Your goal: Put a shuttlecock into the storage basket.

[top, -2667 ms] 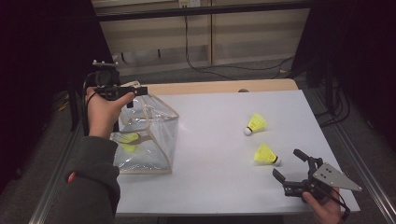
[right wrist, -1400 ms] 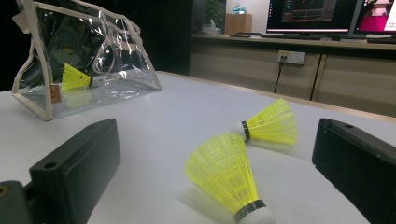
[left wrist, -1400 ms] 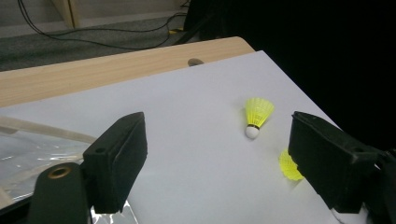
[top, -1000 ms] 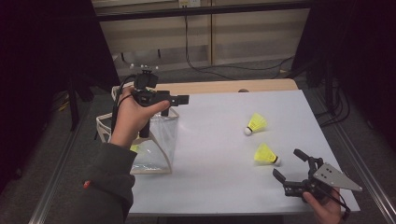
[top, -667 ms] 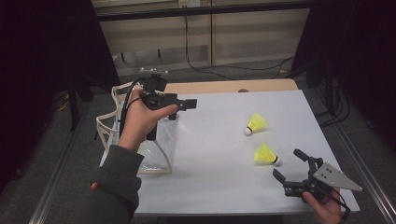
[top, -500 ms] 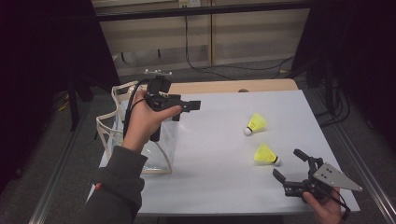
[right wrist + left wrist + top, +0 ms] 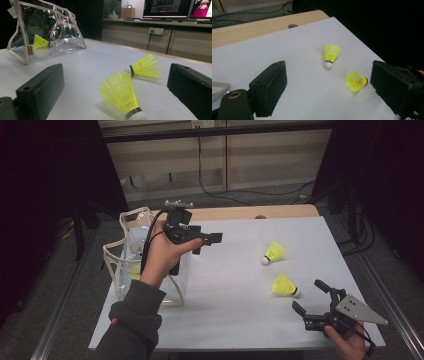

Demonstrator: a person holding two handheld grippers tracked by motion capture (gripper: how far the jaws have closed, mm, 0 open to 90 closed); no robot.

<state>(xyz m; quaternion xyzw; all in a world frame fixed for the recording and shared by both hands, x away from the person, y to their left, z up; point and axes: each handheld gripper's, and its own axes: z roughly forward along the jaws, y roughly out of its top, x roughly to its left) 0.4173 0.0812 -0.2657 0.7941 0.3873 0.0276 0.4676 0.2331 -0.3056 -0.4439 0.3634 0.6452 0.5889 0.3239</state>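
Near edge: our right gripper (image 7: 311, 300) rests low, jaws wide, empty. Just beyond lies one shuttlecock (image 7: 283, 286), another shuttlecock (image 7: 274, 253) farther. Our left gripper (image 7: 212, 240) hangs wide, empty, above the table (image 7: 235, 285) beside the clear bag (image 7: 125, 265).

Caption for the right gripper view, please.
Open right gripper faces two yellow shuttlecocks, near and far, on the white table; a third lies inside the clear bag.

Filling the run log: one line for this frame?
left hand-held gripper: open, raised beside clear bag | right hand-held gripper: open, near shuttlecock | second shuttlecock: on table
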